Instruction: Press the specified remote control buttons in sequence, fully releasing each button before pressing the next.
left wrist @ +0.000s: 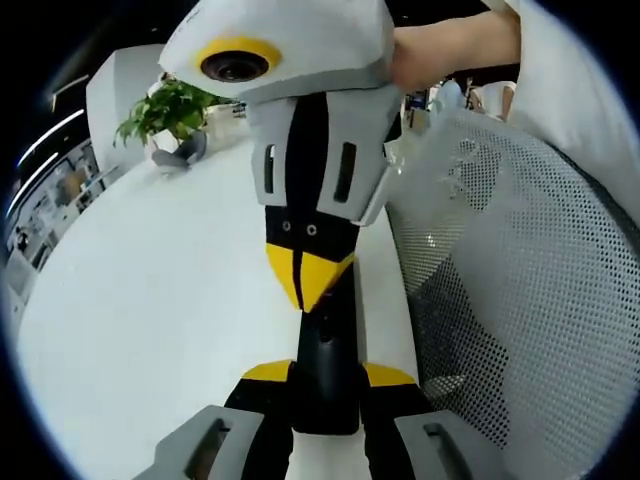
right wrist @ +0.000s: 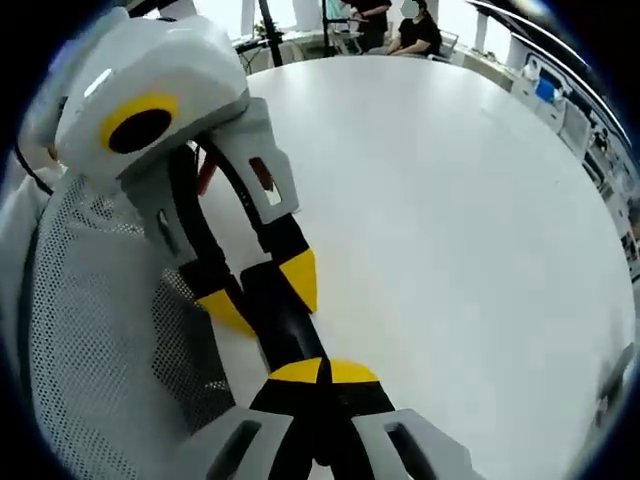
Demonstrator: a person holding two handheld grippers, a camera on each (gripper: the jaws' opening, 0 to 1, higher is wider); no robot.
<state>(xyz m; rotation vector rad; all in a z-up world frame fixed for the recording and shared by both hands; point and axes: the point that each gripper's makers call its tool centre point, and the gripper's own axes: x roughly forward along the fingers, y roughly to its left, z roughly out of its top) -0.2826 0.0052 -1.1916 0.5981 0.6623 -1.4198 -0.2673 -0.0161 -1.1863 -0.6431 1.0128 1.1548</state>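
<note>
In the left gripper view, the left hand-held gripper (left wrist: 326, 375) pinches the near end of a black remote control (left wrist: 327, 345) between its yellow-tipped jaws. The remote points forward, held above the white table (left wrist: 150, 300). The right hand-held gripper (left wrist: 303, 278) comes down from above, its jaws pressed together into one yellow point that touches the top face of the remote near its far end. A person's hand (left wrist: 450, 50) holds that gripper. A white mesh chair back (left wrist: 520, 260) stands just beside the table, and a potted plant (left wrist: 170, 110) sits at the table's far edge.

In the right gripper view, the right hand-held gripper (right wrist: 322, 372) has its yellow tips closed together on the remote control (right wrist: 285, 325), while the left hand-held gripper (right wrist: 262, 292) clamps the remote from both sides. The mesh chair back (right wrist: 90, 330) lies beside them. People (right wrist: 410, 30) sit beyond the table (right wrist: 450, 200).
</note>
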